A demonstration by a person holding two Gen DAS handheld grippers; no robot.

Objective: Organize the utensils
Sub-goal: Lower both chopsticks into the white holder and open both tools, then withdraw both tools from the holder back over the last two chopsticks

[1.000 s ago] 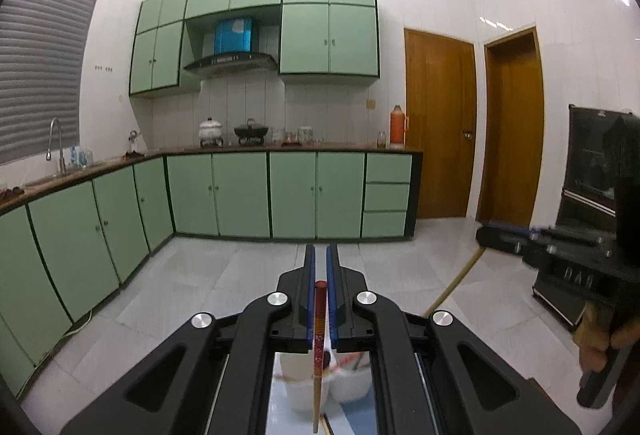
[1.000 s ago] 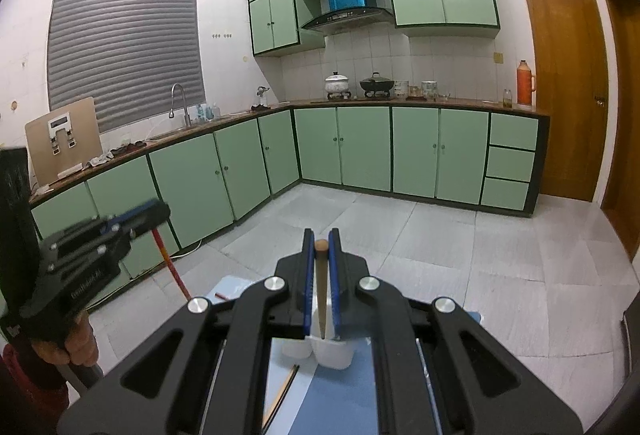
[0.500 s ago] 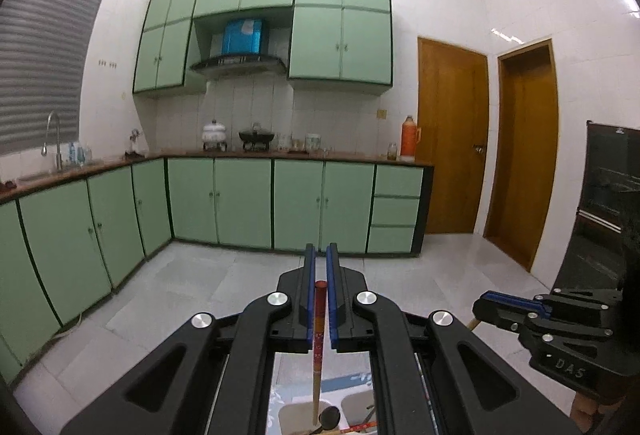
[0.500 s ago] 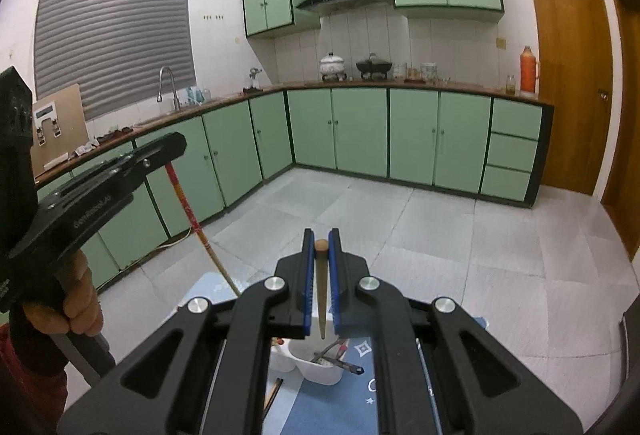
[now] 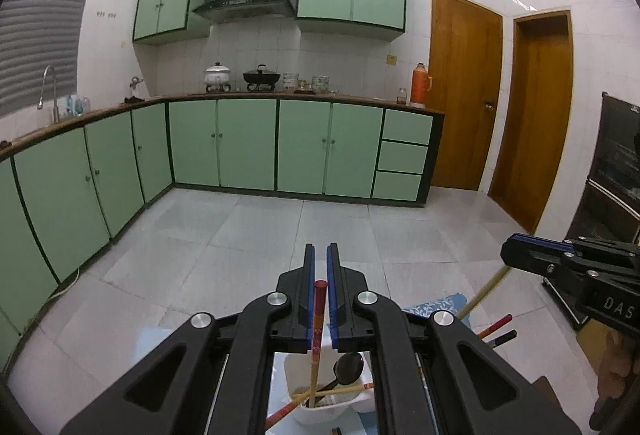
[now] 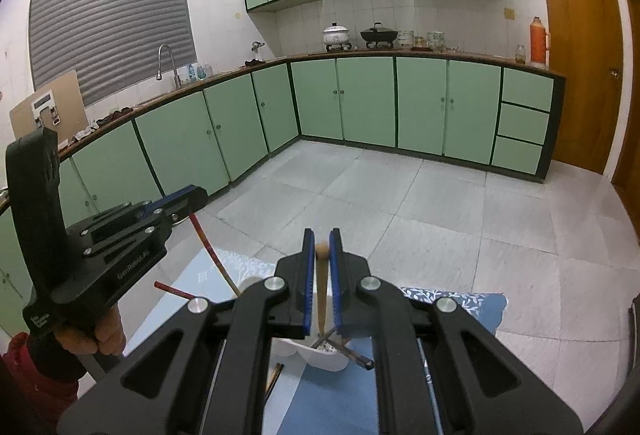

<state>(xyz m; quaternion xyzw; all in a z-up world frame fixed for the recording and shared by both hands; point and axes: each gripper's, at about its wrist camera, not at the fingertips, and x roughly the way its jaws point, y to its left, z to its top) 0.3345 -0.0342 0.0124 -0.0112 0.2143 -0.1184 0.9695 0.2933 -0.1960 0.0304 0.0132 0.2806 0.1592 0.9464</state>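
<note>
My left gripper (image 5: pixel 320 255) is shut on a red-topped chopstick (image 5: pixel 317 331) that hangs straight down, its tip inside a white utensil holder (image 5: pixel 332 409). The holder holds other chopsticks and a dark spoon (image 5: pixel 348 369). My right gripper (image 6: pixel 321 239) is shut on a wooden, round-topped chopstick (image 6: pixel 321 287), which hangs down into the same white holder (image 6: pixel 320 357). The left gripper (image 6: pixel 188 199) and its red chopstick (image 6: pixel 212 255) show at left in the right wrist view. The right gripper (image 5: pixel 516 249) with its pale stick (image 5: pixel 484 291) shows at right in the left wrist view.
A blue patterned mat (image 6: pixel 460 303) lies under the holder. Loose chopsticks (image 6: pixel 274 377) lie on it beside the holder, and red and black handles (image 5: pixel 498 331) stick out at right. Green kitchen cabinets (image 5: pixel 248 147) line the far wall.
Both grippers have moved down and forward over the holder. The two held chopsticks now reach into it, and the holder with its spoon has come into view.
</note>
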